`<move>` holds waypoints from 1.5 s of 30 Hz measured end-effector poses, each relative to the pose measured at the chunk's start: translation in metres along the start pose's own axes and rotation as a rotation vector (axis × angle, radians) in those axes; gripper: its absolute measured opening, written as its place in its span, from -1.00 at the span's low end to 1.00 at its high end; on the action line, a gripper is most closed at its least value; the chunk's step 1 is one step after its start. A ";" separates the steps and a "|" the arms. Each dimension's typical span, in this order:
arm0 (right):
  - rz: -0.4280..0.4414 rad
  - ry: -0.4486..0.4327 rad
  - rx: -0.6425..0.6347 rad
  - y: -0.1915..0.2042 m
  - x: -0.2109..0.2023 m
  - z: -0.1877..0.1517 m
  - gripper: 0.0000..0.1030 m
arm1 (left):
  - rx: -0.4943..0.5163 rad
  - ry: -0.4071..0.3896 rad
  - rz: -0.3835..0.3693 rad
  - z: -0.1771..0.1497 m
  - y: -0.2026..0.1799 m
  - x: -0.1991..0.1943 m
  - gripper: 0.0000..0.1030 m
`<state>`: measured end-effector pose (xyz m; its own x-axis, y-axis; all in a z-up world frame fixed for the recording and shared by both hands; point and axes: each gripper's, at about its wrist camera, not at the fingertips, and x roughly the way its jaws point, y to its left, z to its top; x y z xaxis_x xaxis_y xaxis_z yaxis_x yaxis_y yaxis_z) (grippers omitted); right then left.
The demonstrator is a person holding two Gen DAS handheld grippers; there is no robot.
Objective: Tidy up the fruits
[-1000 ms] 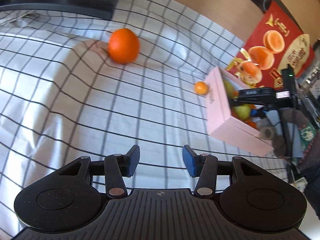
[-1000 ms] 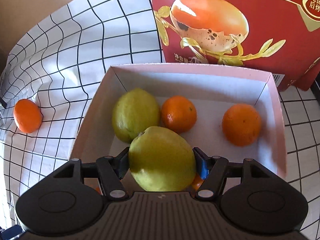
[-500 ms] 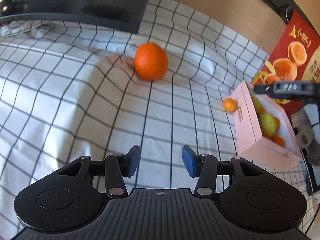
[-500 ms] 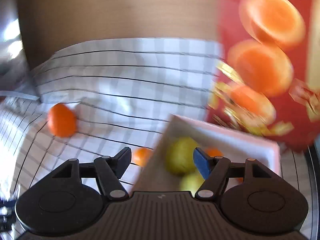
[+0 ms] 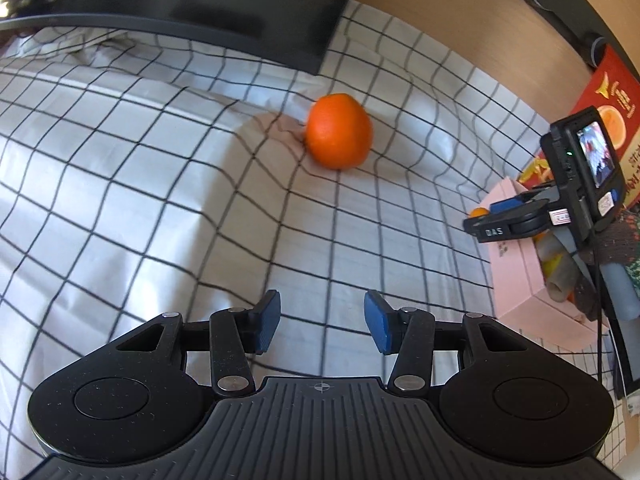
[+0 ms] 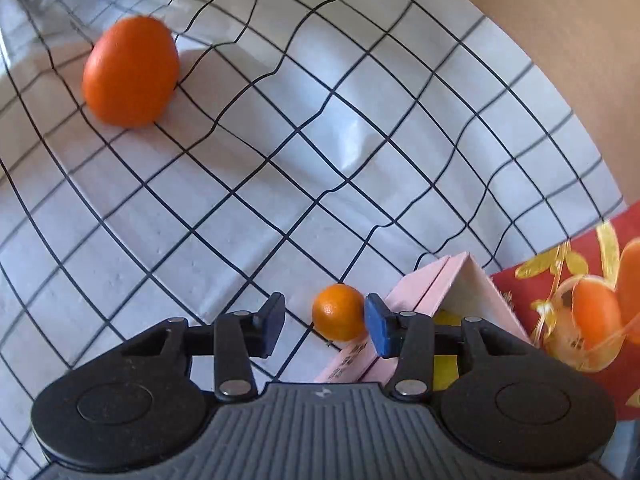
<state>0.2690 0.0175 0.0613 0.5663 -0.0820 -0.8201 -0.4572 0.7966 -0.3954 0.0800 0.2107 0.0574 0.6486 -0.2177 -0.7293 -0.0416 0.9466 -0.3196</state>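
A large orange [image 5: 339, 132] lies on the checked cloth, well ahead of my left gripper [image 5: 322, 328], which is open with nothing between its fingers. The right wrist view shows the same orange [image 6: 130, 72] far off at the upper left. A small mandarin [image 6: 339, 317] sits on the cloth against the corner of the pink box [image 6: 440, 280]. My right gripper [image 6: 325, 324] is closing over it. The mandarin lies between the jaws beside the right pad, and the left pad stands clear of it. A yellow fruit shows inside the box, behind the right finger.
A red carton printed with oranges [image 6: 580, 300] stands behind the pink box [image 5: 516, 276]. A dark monitor [image 5: 200, 0] stands at the back of the cloth, with a wooden wall behind it. From the left wrist, the right gripper [image 5: 504, 216] and its camera hide the box's near corner.
My right gripper let go of a yellow-green fruit in the pink box, swung left off the box and rolled, and now straddles the small mandarin. My left gripper drifted across the cloth, still open.
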 end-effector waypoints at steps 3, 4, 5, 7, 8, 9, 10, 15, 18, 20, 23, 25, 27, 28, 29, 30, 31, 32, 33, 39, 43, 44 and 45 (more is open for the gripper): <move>-0.019 0.012 -0.010 0.000 0.003 0.002 -0.23 | -0.008 -0.002 0.005 0.002 0.004 0.001 -0.01; -0.037 0.013 -0.026 0.002 0.004 0.002 -0.30 | -0.008 -0.002 0.003 0.003 0.004 0.001 -0.01; -0.053 0.012 -0.041 0.003 0.003 0.001 -0.32 | -0.004 -0.001 0.000 0.003 0.003 0.002 -0.01; -0.061 0.011 -0.058 0.005 0.005 0.000 -0.32 | 0.007 0.002 -0.007 0.004 -0.001 0.003 -0.01; -0.061 0.016 -0.063 0.005 0.007 0.001 -0.32 | 0.012 0.005 -0.012 0.003 -0.002 0.004 -0.01; -0.063 0.023 -0.068 0.007 0.007 0.000 -0.32 | 0.016 0.008 -0.017 0.003 -0.004 0.004 -0.01; -0.065 0.029 -0.072 0.007 0.008 0.001 -0.32 | 0.020 0.010 -0.022 0.002 -0.006 0.004 -0.01; -0.046 0.014 -0.030 0.004 0.004 0.002 -0.39 | 0.018 0.016 -0.024 -0.005 -0.007 0.002 -0.01; 0.001 -0.015 0.018 0.000 -0.011 -0.002 -0.39 | 0.006 0.018 -0.015 -0.007 -0.006 0.001 -0.01; 0.038 -0.041 0.058 -0.004 -0.023 -0.007 -0.39 | 0.008 0.016 -0.016 -0.009 -0.007 0.000 -0.01; 0.188 -0.087 0.166 -0.007 -0.049 -0.021 -0.39 | 0.011 0.018 -0.016 -0.012 -0.009 0.000 -0.01; 0.334 -0.114 0.250 -0.003 -0.063 -0.038 -0.39 | 0.004 0.021 -0.009 -0.014 -0.008 0.000 -0.01; 0.442 -0.137 0.291 0.008 -0.071 -0.055 -0.39 | -0.004 0.020 0.004 -0.017 -0.006 -0.003 -0.01; 0.477 -0.144 0.297 0.016 -0.074 -0.064 -0.39 | -0.008 0.020 0.009 -0.018 -0.004 -0.004 -0.01; 0.496 -0.150 0.293 0.025 -0.075 -0.069 -0.39 | -0.012 0.020 0.013 -0.019 -0.003 -0.006 -0.01; 0.514 -0.155 0.285 0.035 -0.076 -0.073 -0.39 | -0.015 0.018 0.014 -0.020 -0.002 -0.008 -0.01; 0.529 -0.156 0.275 0.043 -0.075 -0.076 -0.39 | -0.017 0.015 0.016 -0.022 -0.001 -0.011 -0.01; 0.539 -0.153 0.270 0.049 -0.073 -0.078 -0.39 | -0.021 0.013 0.018 -0.023 0.001 -0.013 -0.01; 0.554 -0.149 0.268 0.053 -0.071 -0.078 -0.38 | -0.027 0.011 0.021 -0.024 0.003 -0.015 -0.01; 0.581 -0.159 0.231 0.065 -0.066 -0.067 -0.24 | -0.063 0.002 0.054 -0.029 0.022 -0.026 -0.01; 0.500 -0.293 0.188 0.066 -0.080 -0.038 0.43 | -0.070 0.001 0.075 -0.029 0.033 -0.036 -0.01; 0.475 -0.320 0.178 0.067 -0.082 -0.028 0.45 | -0.072 -0.002 0.079 -0.029 0.035 -0.038 -0.01; 0.450 -0.345 0.169 0.069 -0.082 -0.017 0.46 | -0.072 -0.006 0.087 -0.029 0.036 -0.041 -0.01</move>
<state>0.1791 0.0689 0.0943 0.5452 0.4634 -0.6986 -0.6046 0.7946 0.0553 0.0301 0.2471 0.0578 0.6447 -0.1341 -0.7526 -0.1522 0.9423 -0.2983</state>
